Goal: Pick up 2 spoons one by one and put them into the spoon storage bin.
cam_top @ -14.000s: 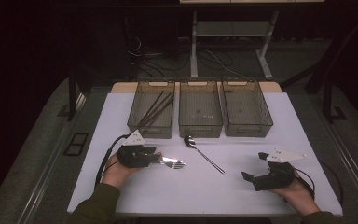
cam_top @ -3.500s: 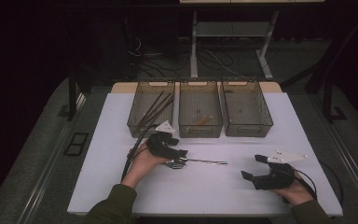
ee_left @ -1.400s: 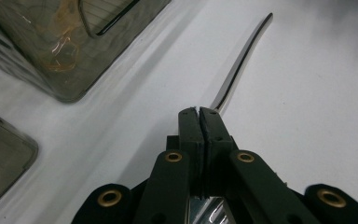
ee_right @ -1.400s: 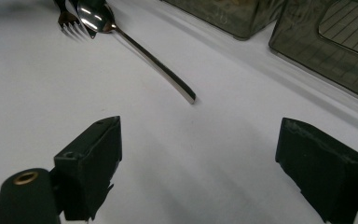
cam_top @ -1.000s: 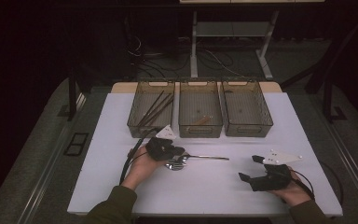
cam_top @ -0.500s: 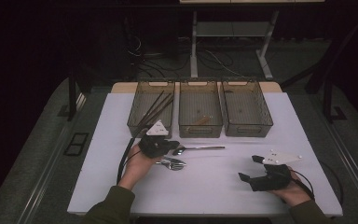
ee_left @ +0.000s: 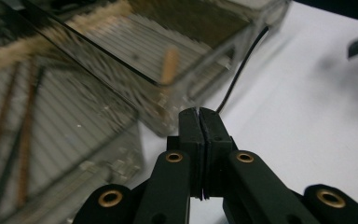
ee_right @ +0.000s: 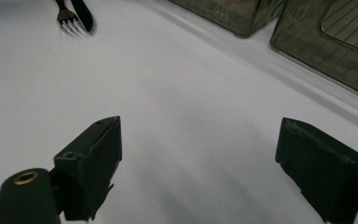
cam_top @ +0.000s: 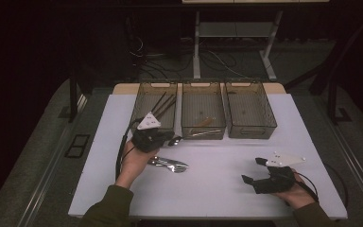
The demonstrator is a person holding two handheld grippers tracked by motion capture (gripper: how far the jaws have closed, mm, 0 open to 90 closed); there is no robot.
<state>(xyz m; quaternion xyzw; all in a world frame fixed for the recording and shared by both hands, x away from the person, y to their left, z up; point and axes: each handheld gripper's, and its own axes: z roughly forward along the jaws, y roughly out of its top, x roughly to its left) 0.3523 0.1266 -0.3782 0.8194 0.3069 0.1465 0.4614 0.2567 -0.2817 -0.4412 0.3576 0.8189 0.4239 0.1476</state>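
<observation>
**While the right gripper waits, the left holds a utensil at the trays**

As seen from the high view, the left gripper (cam_top: pixel 167 140) sits just in front of a row of 3 smoky plastic trays, closed on a thin long-handled utensil (cam_top: pixel 199 134). The utensil's long axis runs away from the jaws toward the person's right, roughly level, along the front wall of the middle tray (cam_top: pixel 203 134) rather than over it. The left tray (cam_top: pixel 144 101) holds a few dark sticks, and the right tray (cam_top: pixel 264 124) is well apart from the held piece. A fork (cam_top: pixel 175 166) lies on the white table (cam_top: pixel 227 189) just below the left hand. The right gripper (cam_top: pixel 251 171) rests far to the right.

Looking along the left gripper (ee_left: pixel 199 114), its jaws are pressed together, with the utensil's dark shaft (ee_left: pixel 242 65) rising from between them and passing the corner of a tray (ee_left: pixel 200 79). The blur hides how the far end sits.

Looking along the right gripper (ee_right: pixel 200 135), its jaws stand wide with nothing but bare table between them, and the fork (ee_right: pixel 67 18) lies far off near the top edge.

My guess is that the move turns on that axis. The handle lies across the tray front, so it must clear the rim and swing lengthwise before release. The left hand is plainly the nearer one.
</observation>
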